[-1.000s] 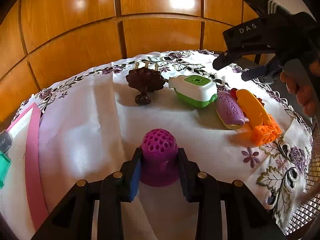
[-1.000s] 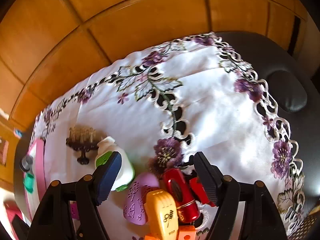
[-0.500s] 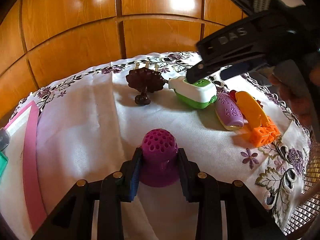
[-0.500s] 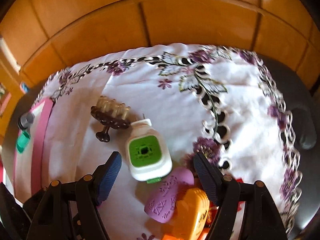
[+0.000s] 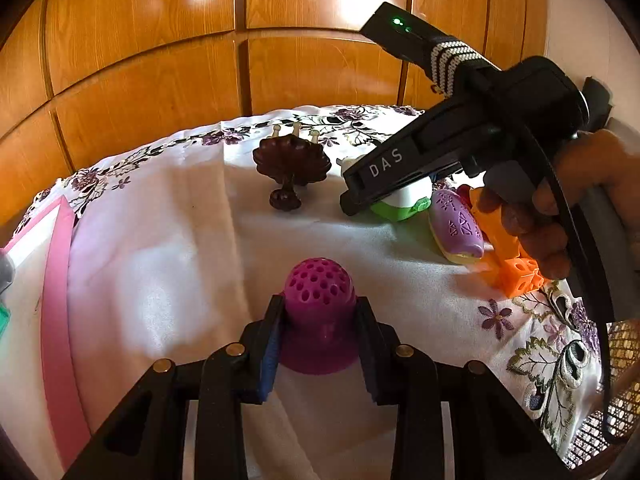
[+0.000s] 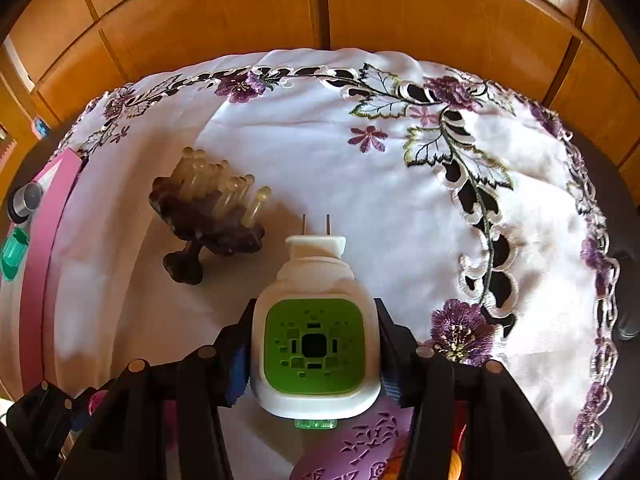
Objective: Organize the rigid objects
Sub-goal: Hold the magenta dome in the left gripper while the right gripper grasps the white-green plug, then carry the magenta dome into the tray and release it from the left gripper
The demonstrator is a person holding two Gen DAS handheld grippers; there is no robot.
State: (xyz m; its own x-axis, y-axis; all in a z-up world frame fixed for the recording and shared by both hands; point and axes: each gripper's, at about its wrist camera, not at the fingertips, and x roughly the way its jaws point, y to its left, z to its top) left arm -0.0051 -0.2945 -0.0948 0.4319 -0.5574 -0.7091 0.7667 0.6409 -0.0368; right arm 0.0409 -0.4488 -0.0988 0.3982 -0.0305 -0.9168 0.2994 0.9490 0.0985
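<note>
White embroidered tablecloth [image 6: 304,148] with purple flowers over a round table, wooden panelling [image 5: 160,60] behind.

Left wrist view: left gripper [image 5: 319,344] low at 6 o'clock, jaws closed tight on a magenta perforated dome-shaped piece [image 5: 319,304] standing on the cloth, blue pads pressed against both its sides. At 12 o'clock from the dome, well apart, a dark brown wooden pin massager [image 5: 291,162] tipped on its side with its knob handle toward the camera. At 2 o'clock, the right gripper [image 5: 362,200], black and marked DAS, angled down onto a white and green plug-in device [image 5: 400,204], held by a person's hand [image 5: 560,208]. Just beside the device toward 3 o'clock, a lilac oval case [image 5: 456,228] and an orange plastic piece [image 5: 516,264], packed close together. At 9 o'clock, a pink tray edge [image 5: 56,300].

Right wrist view: right gripper [image 6: 316,360] at 6 o'clock, jaws just closing in, now pressed against both sides of the white plug-in device [image 6: 314,344], green vented face up, two metal prongs pointing to 12 o'clock. At 10 o'clock, near the device but apart, the wooden pin massager [image 6: 212,216], pale pins up. At 6 o'clock below the device, touching or overlapped, the lilac case [image 6: 360,452]. At 9 o'clock, the pink tray [image 6: 44,264] with a grey cap [image 6: 26,198] and a teal item [image 6: 14,252] in it.
</note>
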